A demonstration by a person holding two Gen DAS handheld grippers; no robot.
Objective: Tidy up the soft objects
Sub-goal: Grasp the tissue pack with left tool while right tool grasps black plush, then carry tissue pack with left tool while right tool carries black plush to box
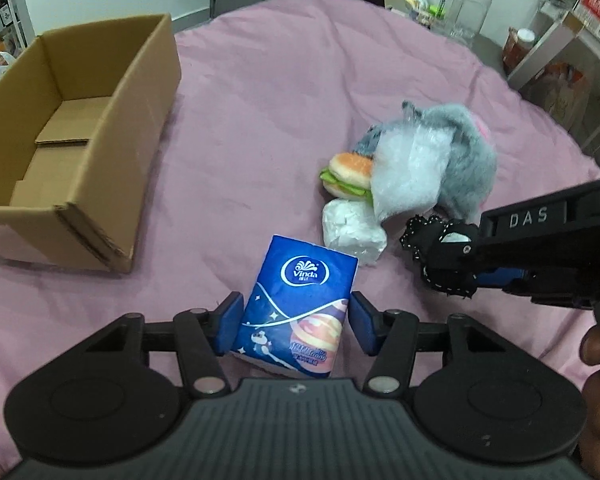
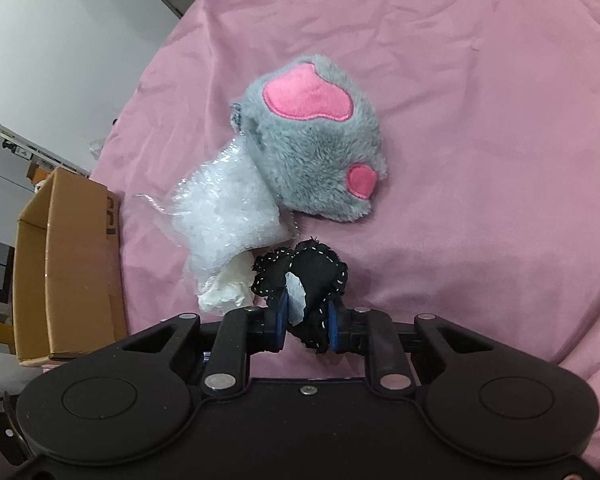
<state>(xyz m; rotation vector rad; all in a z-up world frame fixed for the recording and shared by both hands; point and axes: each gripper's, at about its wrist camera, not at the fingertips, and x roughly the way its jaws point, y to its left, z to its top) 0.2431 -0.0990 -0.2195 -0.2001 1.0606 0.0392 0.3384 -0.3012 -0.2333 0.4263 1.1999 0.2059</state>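
My left gripper has its blue pads either side of the tissue pack: the left pad touches the pack's side, the right one looks a hair off it, so I cannot tell if the grip is firm. The pack lies on the pink sheet, near the bed's near edge. My right gripper is clamped on the black pouch, white-stitched, with a white tag between the pads. Just beyond it: the grey plush with pink patches, a clear bag of white stuffing leaning on it, a burger toy and a white wad beside those. The box sits open near the bed's left edge, well apart from the pile.
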